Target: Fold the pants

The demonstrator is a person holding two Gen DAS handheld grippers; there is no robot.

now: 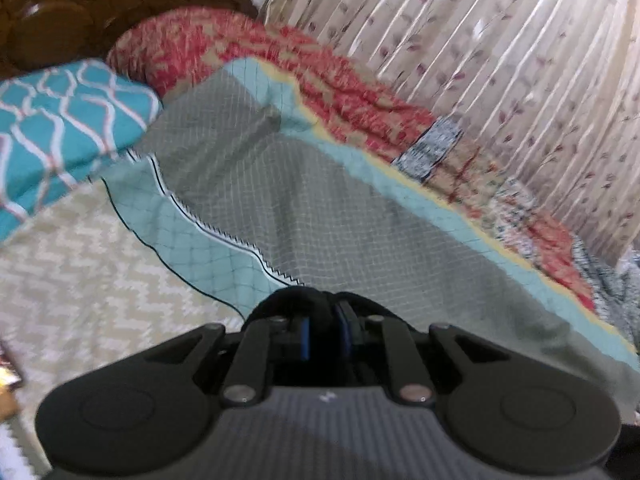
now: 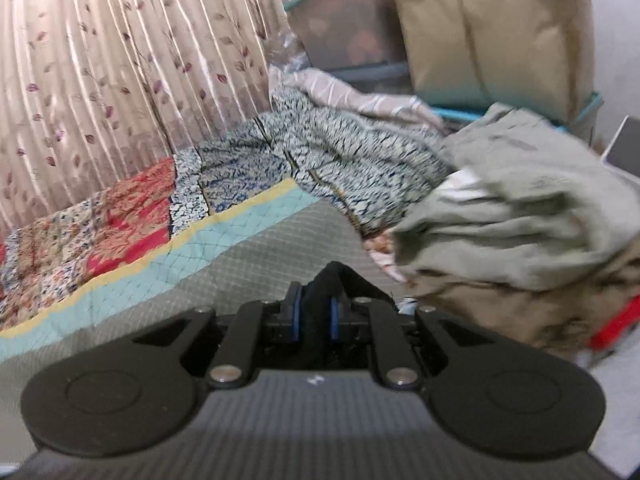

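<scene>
The pants are black; only small bunched folds show. In the left wrist view my left gripper [image 1: 323,330] is shut on a black fold of the pants [image 1: 304,300], held above the grey quilted bedspread [image 1: 320,216]. In the right wrist view my right gripper [image 2: 314,316] is shut on another black fold of the pants [image 2: 336,280], which sticks up between the blue pads. The remainder of the pants hangs below the grippers, hidden. Both views are motion-blurred.
A teal patterned pillow [image 1: 60,120] and a red patterned blanket [image 1: 256,56] lie at the bed's head. A pile of green and tan clothes [image 2: 520,216] sits at right, beside a blue-white blanket [image 2: 320,160]. Curtains [image 2: 100,80] and storage boxes [image 2: 492,28] stand behind.
</scene>
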